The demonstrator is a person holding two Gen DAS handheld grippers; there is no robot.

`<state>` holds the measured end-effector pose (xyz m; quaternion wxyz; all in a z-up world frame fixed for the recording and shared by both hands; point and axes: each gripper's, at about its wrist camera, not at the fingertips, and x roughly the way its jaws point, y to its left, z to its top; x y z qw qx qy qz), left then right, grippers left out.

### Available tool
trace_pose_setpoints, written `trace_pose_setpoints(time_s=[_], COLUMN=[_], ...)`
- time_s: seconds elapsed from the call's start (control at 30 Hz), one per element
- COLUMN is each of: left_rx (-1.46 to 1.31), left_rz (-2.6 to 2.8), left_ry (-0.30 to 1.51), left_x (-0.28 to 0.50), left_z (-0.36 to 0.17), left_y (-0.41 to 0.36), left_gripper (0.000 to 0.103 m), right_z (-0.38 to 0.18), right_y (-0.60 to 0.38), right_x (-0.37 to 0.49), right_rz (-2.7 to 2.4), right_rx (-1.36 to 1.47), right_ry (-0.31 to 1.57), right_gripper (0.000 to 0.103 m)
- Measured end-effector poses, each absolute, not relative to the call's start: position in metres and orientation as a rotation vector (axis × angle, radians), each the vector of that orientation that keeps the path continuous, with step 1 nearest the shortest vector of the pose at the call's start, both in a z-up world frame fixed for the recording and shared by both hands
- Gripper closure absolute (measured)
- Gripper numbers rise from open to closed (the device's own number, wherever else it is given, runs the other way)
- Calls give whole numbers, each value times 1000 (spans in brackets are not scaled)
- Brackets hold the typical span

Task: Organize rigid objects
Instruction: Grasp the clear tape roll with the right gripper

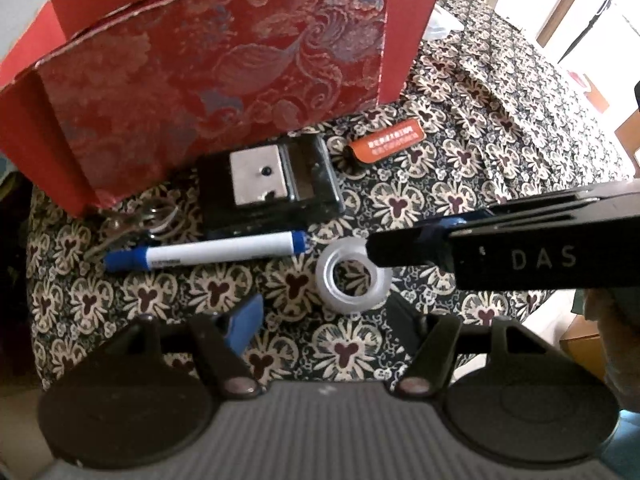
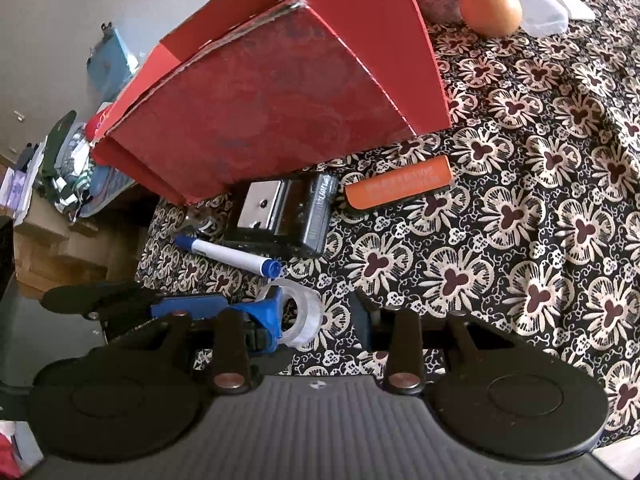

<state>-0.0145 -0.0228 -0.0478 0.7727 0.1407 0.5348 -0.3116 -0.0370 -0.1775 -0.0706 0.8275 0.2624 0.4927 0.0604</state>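
progress: nothing seen boxed yet. marker [image 1: 204, 254], punch [image 1: 268, 184], orange item [image 1: 386, 142], tape roll [image 1: 352, 276] all on counter [image 1: 480, 120] before red box [image 1: 208, 80]. left hand-held gripper [image 1: 316, 320] open above; right hand-held gripper [image 2: 316, 320] narrow, at tape, grip unclear.

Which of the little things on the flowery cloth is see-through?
The clear tape roll, the ring below the blue-capped marker. You can see the cloth pattern through it; the black stapler and orange case are solid.
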Motion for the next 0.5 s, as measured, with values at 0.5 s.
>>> trace_pose_setpoints(time_s=[0.5], left_rx=[223], left_rz=[-707], left_ry=[1190], left_x=[-10], left_z=[-53], left_y=[-22], left_gripper=[45], right_z=[-74], right_y=[-174], right_x=[-32], right_rz=[169], right_rx=[592], right_ry=[1056], right_gripper=[83])
